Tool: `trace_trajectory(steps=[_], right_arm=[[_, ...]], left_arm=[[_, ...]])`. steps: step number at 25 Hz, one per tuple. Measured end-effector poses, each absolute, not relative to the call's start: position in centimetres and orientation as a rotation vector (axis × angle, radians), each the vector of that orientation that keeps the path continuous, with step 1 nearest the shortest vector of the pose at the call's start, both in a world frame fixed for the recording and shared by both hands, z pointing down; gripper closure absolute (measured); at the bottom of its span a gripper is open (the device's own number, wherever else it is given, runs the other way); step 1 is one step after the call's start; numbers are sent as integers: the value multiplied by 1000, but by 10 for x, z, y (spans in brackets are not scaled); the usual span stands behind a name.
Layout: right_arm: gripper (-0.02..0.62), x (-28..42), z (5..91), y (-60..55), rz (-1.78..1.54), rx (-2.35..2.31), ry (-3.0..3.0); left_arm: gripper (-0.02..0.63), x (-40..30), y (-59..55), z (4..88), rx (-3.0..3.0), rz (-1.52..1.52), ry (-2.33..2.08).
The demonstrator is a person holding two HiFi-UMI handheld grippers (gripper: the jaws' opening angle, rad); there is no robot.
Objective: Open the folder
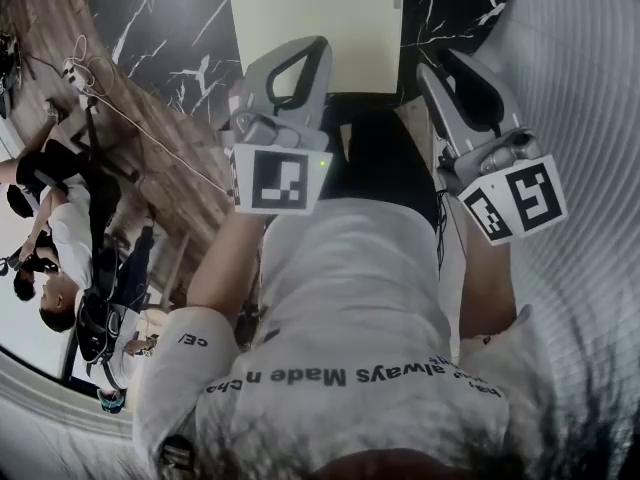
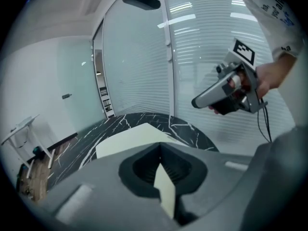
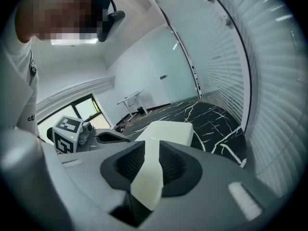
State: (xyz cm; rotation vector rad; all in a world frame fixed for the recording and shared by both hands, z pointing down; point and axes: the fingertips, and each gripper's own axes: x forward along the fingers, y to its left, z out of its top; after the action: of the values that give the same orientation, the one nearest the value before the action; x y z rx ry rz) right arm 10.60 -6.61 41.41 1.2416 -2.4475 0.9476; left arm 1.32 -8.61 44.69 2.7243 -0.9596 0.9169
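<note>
A pale cream folder (image 1: 315, 28) lies flat and closed on a black marble table (image 1: 170, 28). Both grippers hang in the air short of it, touching nothing. My left gripper (image 1: 318, 43) hovers near the folder's near edge with its tips together, and a sliver of folder (image 2: 130, 138) shows through the slit behind them. My right gripper (image 1: 445, 60) sits off the folder's right corner, jaws apart. In the right gripper view the folder (image 3: 168, 129) shows through the whole gap of that gripper (image 3: 150, 146). Nothing is between either pair of jaws.
White window blinds (image 1: 590, 118) run close along the table's right side. Wooden floor (image 1: 150, 168) with cables lies to the left, where people (image 1: 60, 248) sit. A small white desk (image 3: 130, 100) stands far across the room. My own torso fills the lower head view.
</note>
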Motion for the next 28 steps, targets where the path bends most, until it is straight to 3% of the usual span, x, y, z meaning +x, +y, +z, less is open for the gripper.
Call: trace_trajectory(steps=[13, 28], right_arm=[[463, 91, 504, -53, 1222, 1244, -2410], [423, 87, 539, -48, 1371, 1292, -2359]], left_arm=[[604, 5, -74, 529, 2762, 1217, -983], [607, 0, -71, 557, 2770, 1314, -979]])
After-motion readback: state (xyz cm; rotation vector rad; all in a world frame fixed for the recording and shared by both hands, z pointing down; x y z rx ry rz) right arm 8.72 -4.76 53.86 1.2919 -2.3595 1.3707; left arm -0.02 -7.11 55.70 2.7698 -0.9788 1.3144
